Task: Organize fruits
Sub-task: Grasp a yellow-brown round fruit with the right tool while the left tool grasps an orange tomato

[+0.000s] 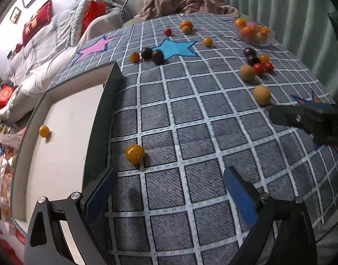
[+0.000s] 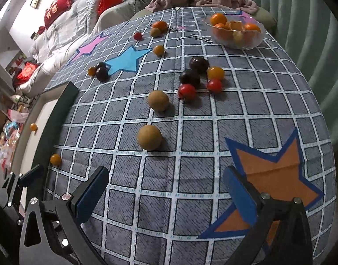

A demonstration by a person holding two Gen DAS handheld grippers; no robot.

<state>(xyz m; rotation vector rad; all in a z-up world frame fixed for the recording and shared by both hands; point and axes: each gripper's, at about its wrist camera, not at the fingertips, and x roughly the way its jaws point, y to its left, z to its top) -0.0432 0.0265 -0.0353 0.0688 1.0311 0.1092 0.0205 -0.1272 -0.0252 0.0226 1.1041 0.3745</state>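
Left tool (image 1: 169,190): spread wide, holding nothing, near yellow fruit (image 1: 134,154) beside tray (image 1: 58,154).
Right tool (image 2: 166,190): spread wide, holding nothing.
Fruits: scattered across desk (image 2: 191,176); some in glass bowl (image 2: 236,33).

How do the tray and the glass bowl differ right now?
The tray is a flat, opaque piece with a dark rim and pale floor; the glass bowl is round, deep and clear. The tray holds a single yellow fruit; the bowl is heaped with orange fruit. The tray sits at the cloth's near left edge, the bowl at the far right. Both rest on the checked cloth, untouched by either open gripper.
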